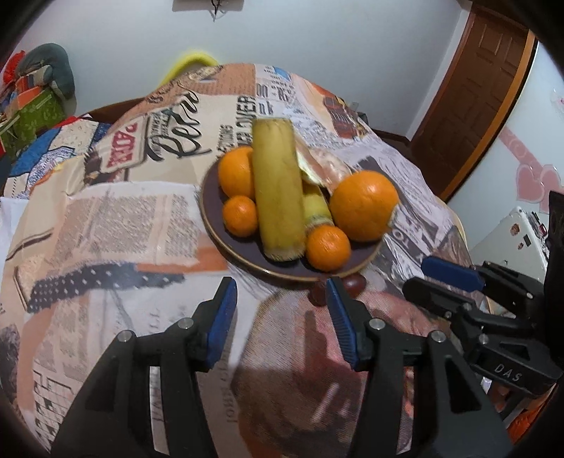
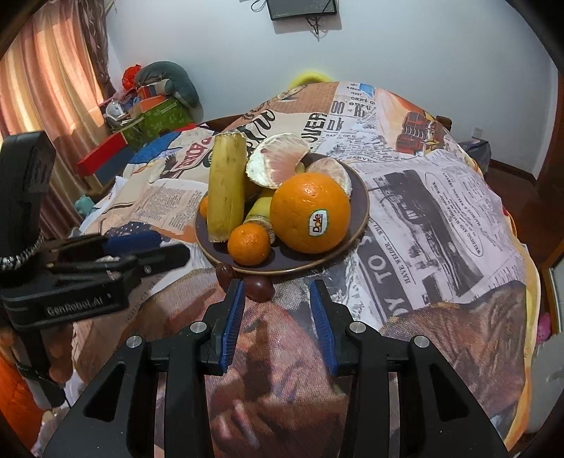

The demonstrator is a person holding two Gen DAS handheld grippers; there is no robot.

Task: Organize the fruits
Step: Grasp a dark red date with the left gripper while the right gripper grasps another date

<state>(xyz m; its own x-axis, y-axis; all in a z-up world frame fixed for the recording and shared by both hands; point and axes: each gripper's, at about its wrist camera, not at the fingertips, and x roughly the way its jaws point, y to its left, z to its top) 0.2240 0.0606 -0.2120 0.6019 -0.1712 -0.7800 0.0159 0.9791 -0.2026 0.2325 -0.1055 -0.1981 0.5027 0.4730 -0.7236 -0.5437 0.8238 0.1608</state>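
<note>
Lying ahead of open tongs [image 2: 276, 319], fruit plate [image 2: 357, 225]

We're in a home, a lived-in private room by the look of it. A table draped in a newspaper-print cloth [image 2: 423, 211] fills the middle, a plate [image 2: 356, 225] of fruit sitting near its front edge. Striped curtains [image 2: 46, 88] glow at the left, with boxes and soft bundles [image 2: 155, 102] piled in the far left corner. A panelled wooden door [image 1: 472, 88] stands at the right, pink heart stickers [image 1: 532, 179] dot the wall beside it, and a small screen [image 2: 301, 8] hangs high on the back wall.
</note>
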